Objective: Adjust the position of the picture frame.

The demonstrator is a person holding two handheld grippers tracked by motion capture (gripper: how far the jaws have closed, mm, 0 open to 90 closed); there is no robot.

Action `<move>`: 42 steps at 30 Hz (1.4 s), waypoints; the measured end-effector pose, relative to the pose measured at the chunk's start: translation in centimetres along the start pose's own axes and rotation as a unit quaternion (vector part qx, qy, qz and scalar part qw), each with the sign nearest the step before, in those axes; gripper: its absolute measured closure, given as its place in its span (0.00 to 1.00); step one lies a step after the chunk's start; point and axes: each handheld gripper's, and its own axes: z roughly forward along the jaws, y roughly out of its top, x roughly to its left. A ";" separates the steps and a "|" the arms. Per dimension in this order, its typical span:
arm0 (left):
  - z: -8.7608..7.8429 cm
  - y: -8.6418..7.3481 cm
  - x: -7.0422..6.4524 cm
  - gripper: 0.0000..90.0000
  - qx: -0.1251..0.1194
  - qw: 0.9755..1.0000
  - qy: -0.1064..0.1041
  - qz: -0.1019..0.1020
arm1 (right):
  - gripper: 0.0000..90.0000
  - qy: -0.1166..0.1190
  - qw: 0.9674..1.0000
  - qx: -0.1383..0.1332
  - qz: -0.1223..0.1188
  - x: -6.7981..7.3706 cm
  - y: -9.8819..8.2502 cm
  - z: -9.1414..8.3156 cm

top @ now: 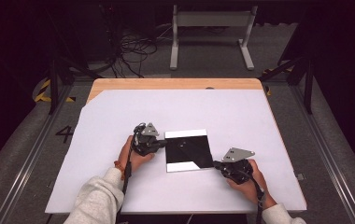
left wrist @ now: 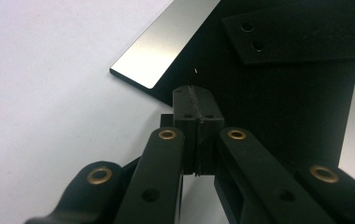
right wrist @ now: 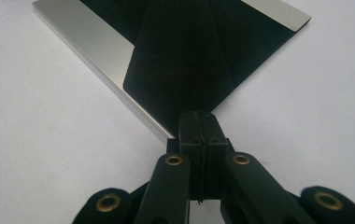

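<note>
Your work surface is a white sheet (top: 241, 116) laid over a wooden table (top: 175, 83), and nothing else lies on it near your hands, so nothing stands between either gripper and the thing you are working on. Beyond the far edge of the table, on the floor, you have a white metal stand (top: 210, 28) and a tangle of dark cables (top: 133, 51), both well apart from the work. The thing itself is a flat square mirror (top: 188, 150) near the middle of the sheet; it looks mostly black, with bright strips along its far edge and at its near left corner. Your left gripper (top: 159, 145) sits at the mirror's left edge with its jaws pressed together, tips resting right at that edge; in the left gripper view the closed tips (left wrist: 197, 100) lie over the dark glass just beside a bright corner. Your right gripper (top: 216, 164) is at the mirror's near right corner, jaws likewise closed on nothing; in the right gripper view the closed tips (right wrist: 199, 122) meet that corner, and whether they actually touch it you cannot tell.
</note>
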 end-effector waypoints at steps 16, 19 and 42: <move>-0.4 0.2 -0.4 0.98 -0.012 0.999 0.034 0.034 | 1.00 0.005 1.000 0.002 -0.018 0.5 0.1 0.0; -1.3 0.3 -0.5 0.97 -0.022 0.998 0.037 0.042 | 0.98 0.003 1.000 0.004 -0.021 0.5 0.1 -0.1; -10.2 -4.7 -2.8 0.91 -0.060 0.996 0.034 0.050 | 0.89 0.027 1.000 -0.002 0.007 0.1 0.3 -2.0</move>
